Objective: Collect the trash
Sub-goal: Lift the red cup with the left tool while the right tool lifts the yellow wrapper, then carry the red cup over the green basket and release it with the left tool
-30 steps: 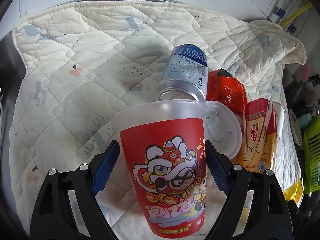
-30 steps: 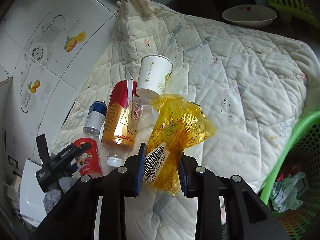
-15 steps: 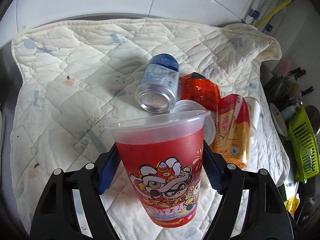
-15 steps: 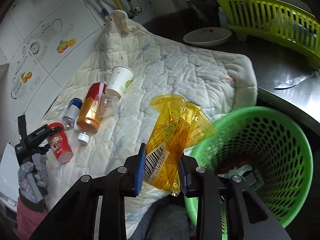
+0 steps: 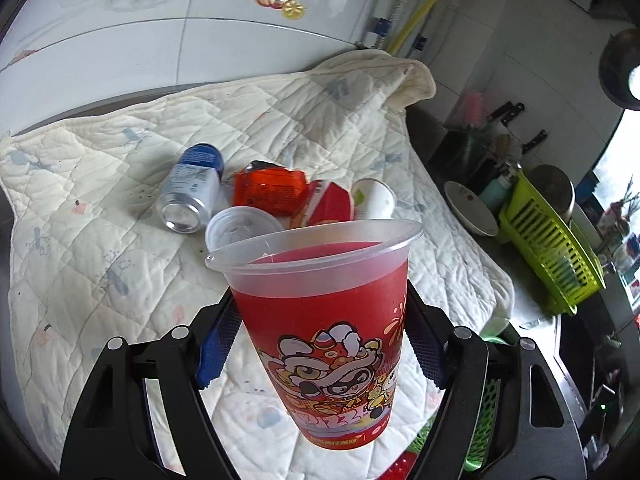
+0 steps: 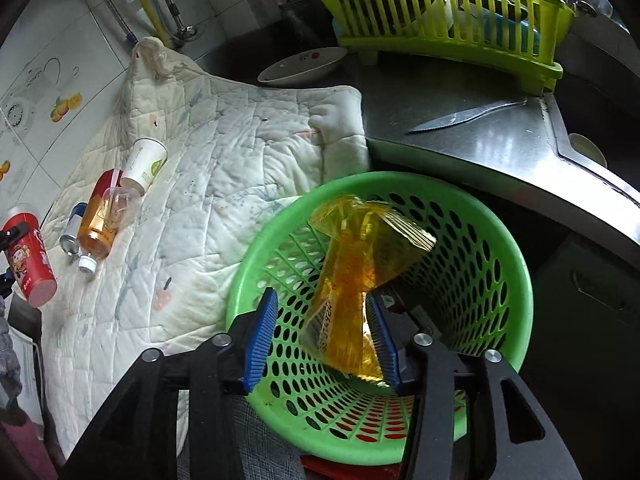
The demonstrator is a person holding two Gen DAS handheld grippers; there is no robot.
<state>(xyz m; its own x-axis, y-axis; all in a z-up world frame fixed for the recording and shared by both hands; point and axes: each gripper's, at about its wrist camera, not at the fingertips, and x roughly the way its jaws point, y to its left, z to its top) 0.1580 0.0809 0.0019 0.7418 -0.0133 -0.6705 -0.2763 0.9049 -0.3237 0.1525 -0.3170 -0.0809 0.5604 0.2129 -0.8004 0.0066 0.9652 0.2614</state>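
Note:
My left gripper (image 5: 320,344) is shut on a red plastic cup (image 5: 324,320) with a cartoon lion, held upright above the quilt; the cup also shows in the right wrist view (image 6: 30,256). My right gripper (image 6: 320,336) is open over the green basket (image 6: 516,256). The yellow wrapper (image 6: 360,280) hangs between its fingers, leaning on the right pad (image 6: 384,348), apart from the left one. On the quilt lie a blue-and-silver can (image 5: 190,190), an orange packet (image 5: 268,192), a clear lid (image 5: 240,232), a tea bottle (image 6: 100,220) and a white paper cup (image 6: 144,164).
The white quilt (image 6: 224,168) covers the counter. A knife (image 6: 464,116) lies on the steel counter near the basket. A lime dish rack (image 6: 444,20) and a white dish (image 6: 304,64) stand at the back. Tiled wall behind the quilt.
My right gripper swung over the green basket and opened; the yellow wrapper is loose between its fingers. My left gripper lifted the red cup higher above the quilt.

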